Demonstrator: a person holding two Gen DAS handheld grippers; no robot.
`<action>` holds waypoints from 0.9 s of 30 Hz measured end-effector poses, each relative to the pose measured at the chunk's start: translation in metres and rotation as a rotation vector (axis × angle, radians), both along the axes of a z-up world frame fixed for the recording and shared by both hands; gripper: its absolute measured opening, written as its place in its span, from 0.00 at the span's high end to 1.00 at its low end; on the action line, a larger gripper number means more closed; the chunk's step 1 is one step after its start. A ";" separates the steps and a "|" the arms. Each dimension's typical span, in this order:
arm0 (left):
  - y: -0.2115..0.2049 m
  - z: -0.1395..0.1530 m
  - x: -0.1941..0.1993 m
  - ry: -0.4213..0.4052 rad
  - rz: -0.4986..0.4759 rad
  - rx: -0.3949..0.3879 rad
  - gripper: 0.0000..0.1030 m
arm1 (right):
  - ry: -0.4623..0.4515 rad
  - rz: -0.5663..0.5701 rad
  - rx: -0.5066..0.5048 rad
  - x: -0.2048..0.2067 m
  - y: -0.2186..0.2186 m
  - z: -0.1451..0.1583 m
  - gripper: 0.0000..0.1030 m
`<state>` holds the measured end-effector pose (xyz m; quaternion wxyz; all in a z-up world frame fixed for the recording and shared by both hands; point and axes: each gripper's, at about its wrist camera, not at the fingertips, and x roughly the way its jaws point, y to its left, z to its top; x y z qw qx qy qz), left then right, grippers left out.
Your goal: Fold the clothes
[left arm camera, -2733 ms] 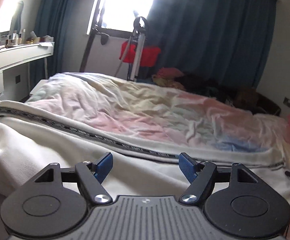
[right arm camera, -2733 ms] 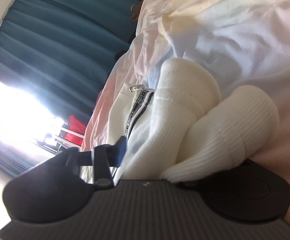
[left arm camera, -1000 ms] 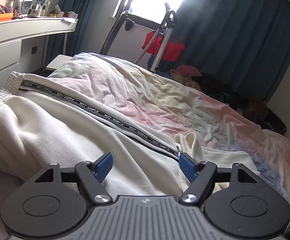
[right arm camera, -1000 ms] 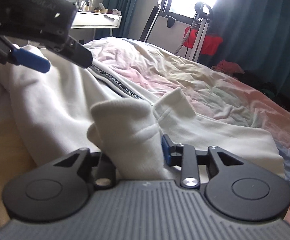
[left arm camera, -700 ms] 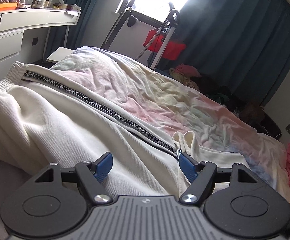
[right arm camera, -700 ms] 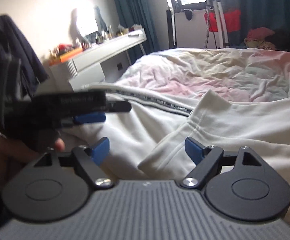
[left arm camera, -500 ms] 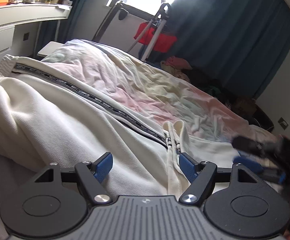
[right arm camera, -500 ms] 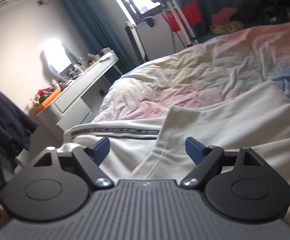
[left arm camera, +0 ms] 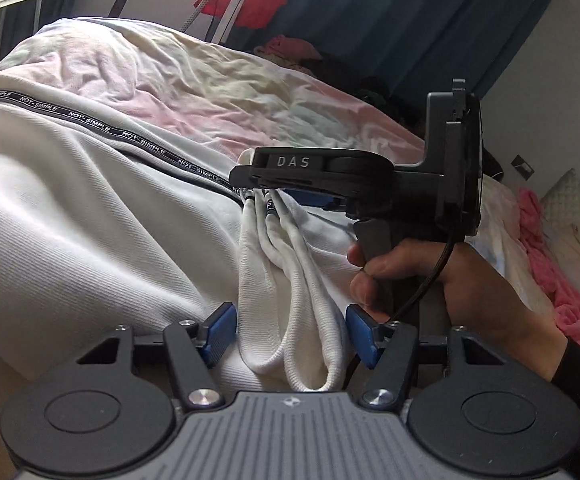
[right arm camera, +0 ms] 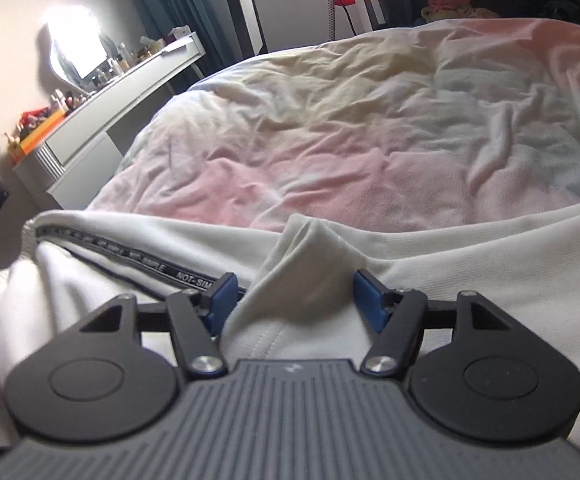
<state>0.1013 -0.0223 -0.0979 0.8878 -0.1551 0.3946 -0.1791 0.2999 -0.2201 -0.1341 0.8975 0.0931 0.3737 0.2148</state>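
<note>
Since half a second ago the right gripper (left arm camera: 285,196) has swung in ahead of the left gripper (left arm camera: 287,330). Both stand apart, astride the cream jacket's (left arm camera: 89,240) collar folds (ungripped). Closing now risks pinching one layer only, so the fold skews.

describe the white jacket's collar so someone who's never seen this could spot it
Start at the pastel bed sheet, where the white jacket lies across its near side. Follow the black NOT-SIMPLE zipper tape to its end. The collar stands there between the left gripper fingers, the only ribbed, doubled-over flaps.
</note>
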 end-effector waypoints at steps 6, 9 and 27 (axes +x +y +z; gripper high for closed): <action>-0.003 -0.004 -0.005 -0.022 -0.020 0.014 0.77 | -0.092 0.046 -0.090 -0.011 0.018 0.010 0.68; 0.001 0.008 -0.008 -0.048 -0.028 0.015 0.83 | -0.167 0.054 -0.125 -0.021 0.024 0.025 0.83; 0.003 0.049 -0.052 -0.176 0.019 0.145 0.27 | -0.148 -0.056 0.009 -0.045 0.003 0.049 0.59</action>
